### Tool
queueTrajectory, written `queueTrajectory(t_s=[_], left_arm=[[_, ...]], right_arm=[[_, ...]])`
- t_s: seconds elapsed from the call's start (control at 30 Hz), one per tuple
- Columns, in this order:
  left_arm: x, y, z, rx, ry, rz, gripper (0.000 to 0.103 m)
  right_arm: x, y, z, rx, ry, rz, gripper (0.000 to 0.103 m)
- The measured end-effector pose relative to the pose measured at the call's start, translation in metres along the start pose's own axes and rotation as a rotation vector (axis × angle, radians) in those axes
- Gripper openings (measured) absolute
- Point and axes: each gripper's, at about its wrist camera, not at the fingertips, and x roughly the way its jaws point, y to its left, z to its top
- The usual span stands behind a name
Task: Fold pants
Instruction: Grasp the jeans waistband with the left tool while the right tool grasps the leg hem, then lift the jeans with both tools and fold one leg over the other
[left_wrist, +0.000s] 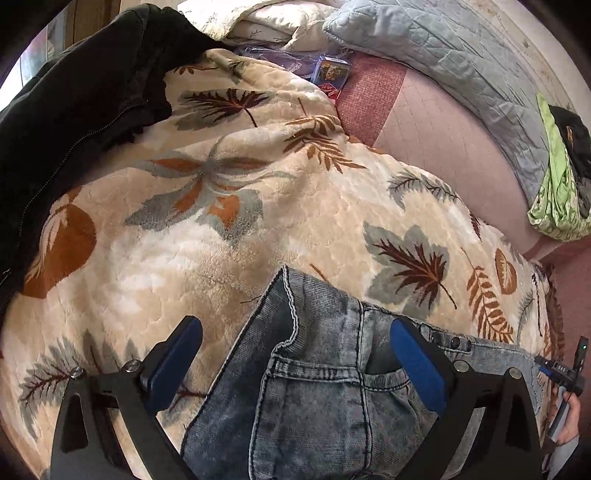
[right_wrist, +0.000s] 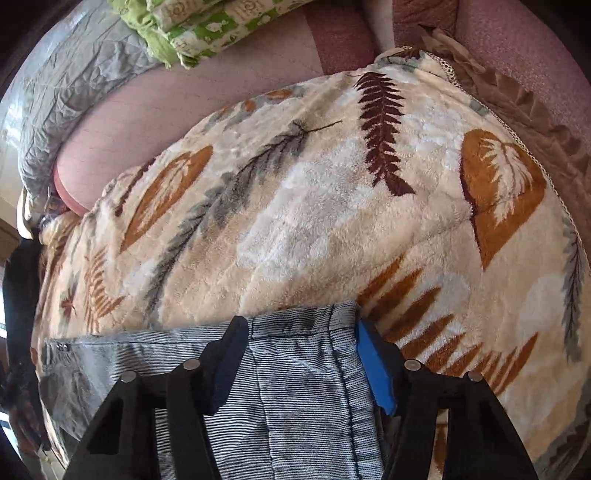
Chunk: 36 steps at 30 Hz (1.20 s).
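While both jaws stand spread wide, the left hand-held gripper (left_wrist: 295, 360) hovers over the waistband end of the grey acid-washed denim pants (left_wrist: 321, 384), its blue-padded fingers (left_wrist: 417, 365) straddling the pocket area without pinching the cloth. The pants lie on a cream plush blanket printed with brown, orange and grey leaves (left_wrist: 229, 229), spread over a bed with a pink sheet (left_wrist: 436, 136). The right hand-held gripper (right_wrist: 301, 356) is also spread, with one pad on either side of a hemmed corner of the pants (right_wrist: 306, 373); whether the pads touch the fabric cannot be told. A black zippered jacket (left_wrist: 81, 103) lies at the blanket's far left, and a pale blue quilted cover (left_wrist: 454, 55) lies beyond the sheet.
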Motion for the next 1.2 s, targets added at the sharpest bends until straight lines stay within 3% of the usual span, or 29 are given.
queueTrajectory(t_s=[0.07,0.1,0.13,0.17,0.4,0.47,0.53,0.57,0.63,0.77,0.8,0.83,1.03,1.2], left_arm=[[0.004,0.002,0.004,-0.009,0.001,0.002,0.099],[0.007,0.002,0.006,-0.011,0.008,-0.004,0.089],[0.01,0.002,0.009,-0.016,0.019,-0.022,0.073],[0.013,0.0,0.01,-0.018,0.032,-0.043,0.068],[0.035,-0.013,0.015,0.007,0.052,-0.024,0.066],[0.043,-0.016,0.015,0.007,0.071,-0.028,0.053],[0.053,-0.023,0.012,0.044,0.105,0.023,0.021],[0.057,-0.027,0.011,0.064,0.115,0.052,0.017],[0.06,-0.033,0.01,0.087,0.114,0.089,0.016],[0.062,-0.036,0.011,0.095,0.13,0.13,0.014],[0.062,-0.038,0.012,0.101,0.127,0.149,0.003],[0.061,-0.038,0.012,0.106,0.122,0.155,0.002],[0.034,-0.046,0.013,0.12,0.037,0.129,0.002],[-0.019,-0.055,0.012,0.122,-0.076,0.074,0.002]], right_arm=[[0.001,0.0,0.004,0.0,-0.003,-0.001,0.055],[0.001,0.0,0.006,0.0,-0.005,-0.001,0.055],[0.002,0.0,0.007,-0.002,-0.003,-0.004,0.054],[0.002,0.001,0.009,-0.004,0.0,-0.006,0.054],[0.001,-0.001,0.008,-0.023,0.009,-0.001,0.05],[0.002,-0.001,0.008,-0.033,0.015,-0.013,0.047],[0.002,-0.001,0.008,-0.035,0.016,-0.02,0.045],[0.001,-0.001,0.008,-0.038,0.016,-0.027,0.043],[0.001,-0.001,0.009,-0.046,0.018,-0.047,0.034],[0.002,-0.003,0.011,-0.051,0.023,-0.041,0.028],[0.001,-0.002,0.011,-0.055,0.022,-0.044,0.025],[-0.001,-0.002,0.011,-0.057,0.017,-0.046,0.016],[-0.027,0.002,0.006,-0.07,-0.036,-0.043,0.014],[-0.069,0.006,0.001,-0.063,-0.12,-0.017,0.014]])
